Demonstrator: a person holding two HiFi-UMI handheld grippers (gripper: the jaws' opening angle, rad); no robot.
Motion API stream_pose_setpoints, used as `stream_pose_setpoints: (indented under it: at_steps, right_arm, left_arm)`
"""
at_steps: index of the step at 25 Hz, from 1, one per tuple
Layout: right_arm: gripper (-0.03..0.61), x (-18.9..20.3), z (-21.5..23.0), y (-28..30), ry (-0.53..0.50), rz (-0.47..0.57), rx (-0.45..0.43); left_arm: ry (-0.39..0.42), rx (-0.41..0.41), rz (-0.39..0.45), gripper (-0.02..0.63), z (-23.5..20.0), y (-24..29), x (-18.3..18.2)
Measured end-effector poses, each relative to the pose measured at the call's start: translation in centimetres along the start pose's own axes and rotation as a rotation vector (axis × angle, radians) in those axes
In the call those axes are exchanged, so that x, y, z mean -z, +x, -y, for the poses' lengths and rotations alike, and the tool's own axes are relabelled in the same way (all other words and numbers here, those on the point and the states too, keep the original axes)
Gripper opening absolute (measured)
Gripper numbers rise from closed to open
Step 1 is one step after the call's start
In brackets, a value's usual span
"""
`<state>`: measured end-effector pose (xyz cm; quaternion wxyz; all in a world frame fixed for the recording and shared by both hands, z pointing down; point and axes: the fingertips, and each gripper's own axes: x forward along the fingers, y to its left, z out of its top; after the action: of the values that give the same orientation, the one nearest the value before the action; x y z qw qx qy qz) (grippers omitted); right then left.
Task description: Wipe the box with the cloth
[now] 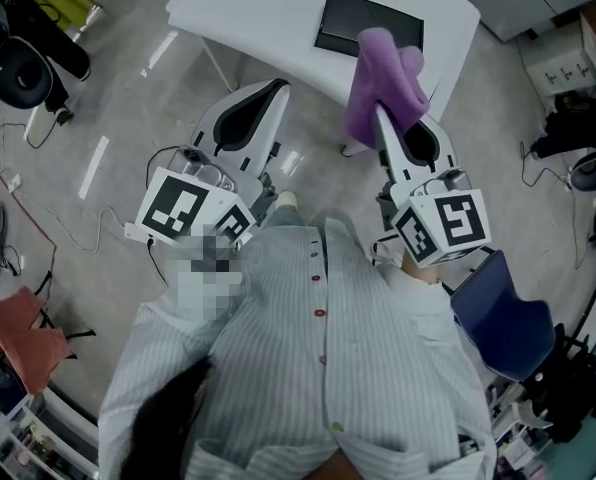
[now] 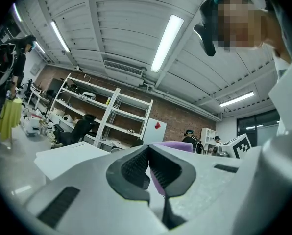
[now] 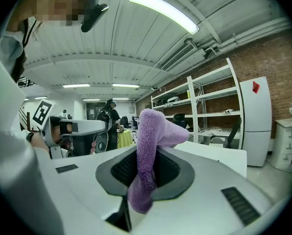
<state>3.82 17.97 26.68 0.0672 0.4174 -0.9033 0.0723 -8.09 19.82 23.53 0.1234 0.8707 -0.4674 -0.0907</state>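
Observation:
A flat black box [image 1: 366, 23] lies on the white table [image 1: 258, 8], far from me. My right gripper [image 1: 383, 118] is shut on a purple cloth [image 1: 383, 83], which stands up out of the jaws and flops over in the right gripper view, cloth [image 3: 151, 146]. It is held up in front of the table's near edge, below the box. My left gripper [image 1: 273, 88] is shut with nothing between its jaws, left gripper [image 2: 148, 168]. Both grippers point upward, toward the ceiling. The purple cloth [image 2: 178, 145] shows just behind the left jaws.
A black office chair [image 1: 23, 68] stands at the far left, cables [image 1: 38, 198] trail over the floor. A blue chair [image 1: 503, 323] is close at my right. White shelving [image 3: 214, 111] and a white fridge [image 3: 256, 121] line a brick wall. People stand in the background [image 3: 108, 116].

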Motion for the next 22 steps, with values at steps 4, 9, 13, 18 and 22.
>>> stream_pose_setpoints:
  at_steps: [4,9,13,18,22]
  right_arm:
    - [0.062,0.7,0.2,1.1,0.011,-0.029,0.013]
    - [0.062,1.2,1.6,2.6,0.016,-0.04,0.028]
    - [0.062,1.2,3.7,4.7,0.023,-0.035,0.023]
    - [0.063,0.8,7.0,8.8,0.033,-0.041,0.031]
    - [0.063,0.1,10.8,12.4,0.041,-0.049,0.02]
  left_arm:
    - [-0.021,-0.001,-0.007,0.009,-1.5,0.2,0.4]
    - [-0.036,-0.01,-0.012,0.009,-3.1,1.2,1.1]
    - [-0.029,-0.019,-0.011,0.009,-4.6,3.2,1.1]
    - [-0.019,-0.015,-0.016,0.009,-7.7,7.4,0.4]
    - [-0.013,-0.012,-0.025,0.009,-9.9,12.6,0.0]
